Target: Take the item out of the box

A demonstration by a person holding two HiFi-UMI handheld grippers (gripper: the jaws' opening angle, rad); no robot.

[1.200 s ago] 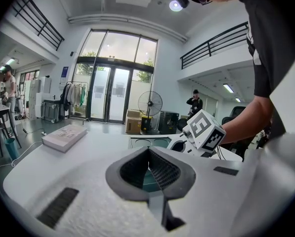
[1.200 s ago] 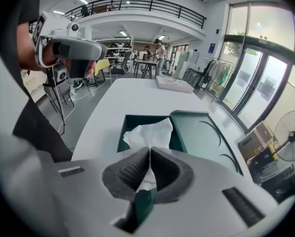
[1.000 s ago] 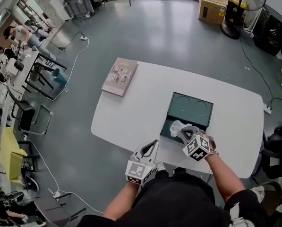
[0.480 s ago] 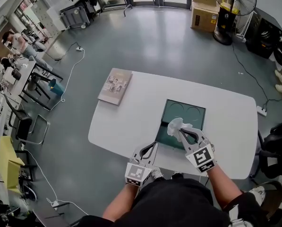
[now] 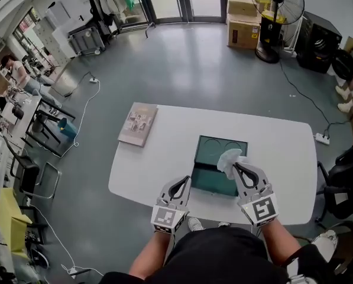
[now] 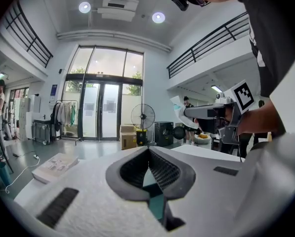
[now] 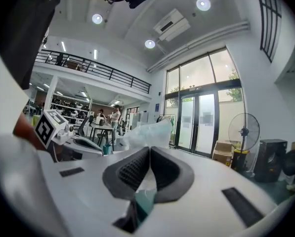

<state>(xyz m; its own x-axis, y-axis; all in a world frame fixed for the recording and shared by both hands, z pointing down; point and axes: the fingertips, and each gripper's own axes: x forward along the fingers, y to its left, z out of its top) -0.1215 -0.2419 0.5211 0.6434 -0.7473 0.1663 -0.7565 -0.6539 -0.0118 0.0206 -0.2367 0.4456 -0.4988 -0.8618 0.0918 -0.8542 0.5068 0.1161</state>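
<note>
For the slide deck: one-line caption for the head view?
Right gripper shut on a white bag over the open box; left gripper shut and empty near the table edge.

White table (image 5: 164, 158). Dark teal-green box (image 5: 207, 178). Pale, whitish translucent item (image 5: 229, 157). Left gripper (image 5: 185, 180) and right gripper (image 5: 236, 166) white, with black ribbed pads. Marker cubes (image 5: 262, 209) in black-and-white squares. Tan-brown book (image 5: 138, 123) with picture cover. Grey floor (image 5: 182, 64).
</note>
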